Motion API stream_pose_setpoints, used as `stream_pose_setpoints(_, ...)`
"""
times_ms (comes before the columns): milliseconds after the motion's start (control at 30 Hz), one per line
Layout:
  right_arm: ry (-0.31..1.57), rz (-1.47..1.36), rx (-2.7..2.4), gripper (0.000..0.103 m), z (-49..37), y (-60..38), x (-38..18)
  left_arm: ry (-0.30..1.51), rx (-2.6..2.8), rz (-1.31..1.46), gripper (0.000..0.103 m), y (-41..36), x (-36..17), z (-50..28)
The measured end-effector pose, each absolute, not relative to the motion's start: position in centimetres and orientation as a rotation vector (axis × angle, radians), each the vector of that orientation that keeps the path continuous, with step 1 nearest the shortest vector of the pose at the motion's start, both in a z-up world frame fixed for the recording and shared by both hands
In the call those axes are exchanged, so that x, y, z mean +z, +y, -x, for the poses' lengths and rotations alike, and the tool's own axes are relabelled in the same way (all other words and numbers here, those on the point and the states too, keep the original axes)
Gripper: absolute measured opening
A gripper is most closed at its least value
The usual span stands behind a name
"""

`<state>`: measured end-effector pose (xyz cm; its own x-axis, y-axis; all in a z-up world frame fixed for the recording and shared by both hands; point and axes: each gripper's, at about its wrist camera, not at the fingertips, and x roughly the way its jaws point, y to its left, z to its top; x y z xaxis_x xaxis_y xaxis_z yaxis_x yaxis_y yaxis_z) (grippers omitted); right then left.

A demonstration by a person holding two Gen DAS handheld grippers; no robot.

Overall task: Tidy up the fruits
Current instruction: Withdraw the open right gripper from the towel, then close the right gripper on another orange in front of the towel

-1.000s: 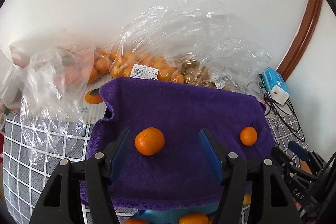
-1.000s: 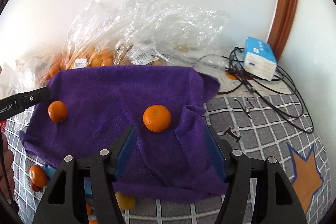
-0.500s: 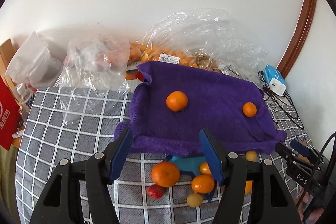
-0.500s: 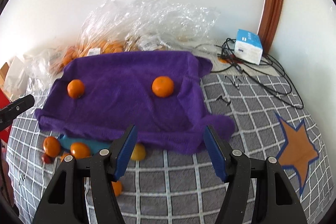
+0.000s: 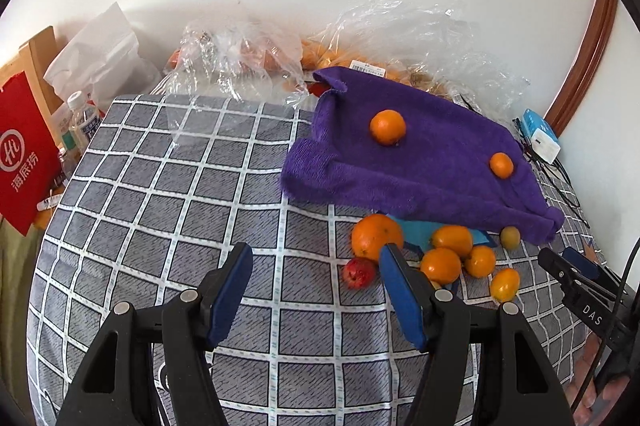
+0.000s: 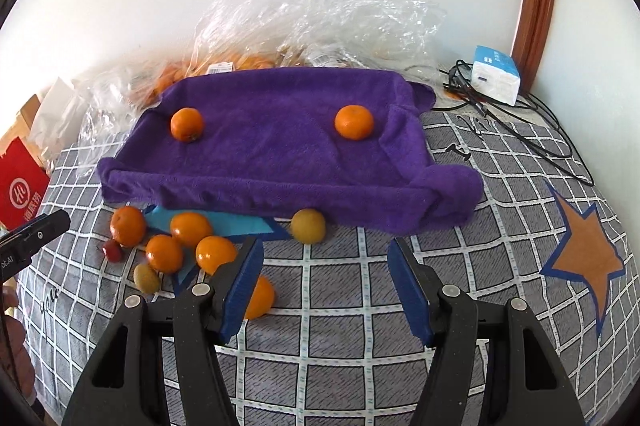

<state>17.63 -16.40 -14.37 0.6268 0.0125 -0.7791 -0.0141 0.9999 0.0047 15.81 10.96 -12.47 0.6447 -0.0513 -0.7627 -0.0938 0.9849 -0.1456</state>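
Orange star patch (image 6: 584, 250), right view only

towel (image 6: 280, 154): on checked cloth (image 6: 500, 226), two tangerines (image 6: 187, 124) on it, well apart | plastic bags of fruit (image 6: 312, 26): behind towel, against wall | loose fruit cluster (image 6: 176, 238): on cloth before towel's front-left edge | tissue pack (image 6: 495, 74): behind-right of towel, cables (image 6: 532, 130) beside it | star patch (image 6: 588, 254): right of towel

Fuzzy purple cloth towel (image 6: 280, 146), crinkly glossy clear plastic bags (image 6: 320, 14), matt checked fabric cover (image 5: 180, 186)
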Motion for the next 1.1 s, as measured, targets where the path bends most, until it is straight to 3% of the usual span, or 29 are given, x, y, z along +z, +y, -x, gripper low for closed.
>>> stream_pose_setpoints(133,0.922,-0.002,0.045,0.058,-17.5,-15.7,-15.6,0.863,0.041,0.191,0.064,11.9,-13.5,-14.9)
stream_pose_setpoints(833,0.941,0.051,0.105,0.058,-18.8,-12.5,-17.9,0.914,0.026,0.264,0.064,13.8,-17.4,-15.6)
stream_pose_setpoints(900,0.952,0.042,0.108,0.052,-18.8,-12.6,-18.2,0.910,0.022,0.261,0.064,13.8,-17.4,-15.5)
stream_pose_setpoints(1000,0.974,0.033,0.106,0.034,-19.0,-12.8,-18.7,0.905,0.021,0.237,0.064,13.6,-17.5,-15.4)
stream_pose_setpoints(1100,0.954,0.045,0.099,0.034,-18.8,-12.8,-18.7,0.894,0.026,0.204,0.063,13.2,-17.6,-15.1)
